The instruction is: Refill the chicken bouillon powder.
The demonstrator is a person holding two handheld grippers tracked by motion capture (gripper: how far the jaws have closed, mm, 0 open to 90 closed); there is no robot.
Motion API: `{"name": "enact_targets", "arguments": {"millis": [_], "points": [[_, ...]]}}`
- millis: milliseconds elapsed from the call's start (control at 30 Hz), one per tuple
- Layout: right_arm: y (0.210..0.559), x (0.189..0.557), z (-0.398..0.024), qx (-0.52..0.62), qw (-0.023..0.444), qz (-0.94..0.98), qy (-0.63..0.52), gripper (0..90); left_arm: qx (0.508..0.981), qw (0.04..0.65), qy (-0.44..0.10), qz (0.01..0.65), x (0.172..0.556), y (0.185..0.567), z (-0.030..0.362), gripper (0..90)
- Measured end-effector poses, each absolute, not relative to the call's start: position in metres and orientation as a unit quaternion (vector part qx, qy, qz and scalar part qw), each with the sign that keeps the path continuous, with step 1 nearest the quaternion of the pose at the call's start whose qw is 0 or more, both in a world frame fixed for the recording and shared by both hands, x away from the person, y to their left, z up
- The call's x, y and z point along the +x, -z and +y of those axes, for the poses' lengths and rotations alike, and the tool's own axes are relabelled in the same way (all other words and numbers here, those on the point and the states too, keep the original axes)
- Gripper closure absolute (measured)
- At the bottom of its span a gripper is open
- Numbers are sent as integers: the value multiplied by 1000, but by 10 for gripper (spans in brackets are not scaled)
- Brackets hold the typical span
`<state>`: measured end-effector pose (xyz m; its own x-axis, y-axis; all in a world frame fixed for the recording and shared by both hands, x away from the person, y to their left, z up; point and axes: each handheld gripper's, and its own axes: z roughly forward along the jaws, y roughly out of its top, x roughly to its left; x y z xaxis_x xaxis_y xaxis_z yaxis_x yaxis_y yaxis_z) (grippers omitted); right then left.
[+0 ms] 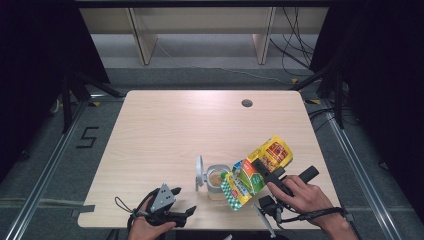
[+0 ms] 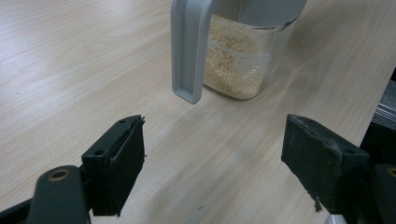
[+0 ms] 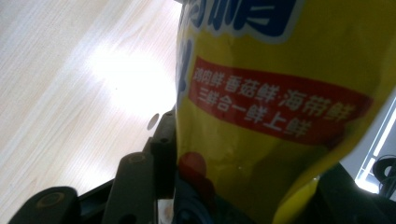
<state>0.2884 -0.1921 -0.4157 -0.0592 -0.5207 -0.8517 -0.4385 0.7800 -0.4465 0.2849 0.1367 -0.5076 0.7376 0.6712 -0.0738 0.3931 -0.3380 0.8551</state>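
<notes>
We see the yellow seasoning bag in the lower right of the high view, tilted with its lower, opened end over the mouth of the clear jar at lower centre. The jar stands on the worktop with its grey flip lid swung open to the left. In the left gripper view the jar already holds pale granules up to roughly mid-height, so we judge the pouring to be under way; what remains is emptying the wanted amount, righting the bag and shutting the lid.

The right hand-held gripper clamps the bag around its middle; in the right gripper view the bag sits wedged between the partly closed jaws, which press on it from both sides. The left hand-held gripper rests at the bottom left of the high view, apart from the jar. Its jaws stand wide apart with nothing between them, aimed toward the jar and the hanging lid.
</notes>
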Motion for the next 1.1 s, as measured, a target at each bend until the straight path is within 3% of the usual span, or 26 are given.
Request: {"name": "enact_targets", "arguments": {"millis": [1100], "points": [[416,289,-194,-328,604,725,31,569,810,463,-150,328,286,508,138,207]]}}
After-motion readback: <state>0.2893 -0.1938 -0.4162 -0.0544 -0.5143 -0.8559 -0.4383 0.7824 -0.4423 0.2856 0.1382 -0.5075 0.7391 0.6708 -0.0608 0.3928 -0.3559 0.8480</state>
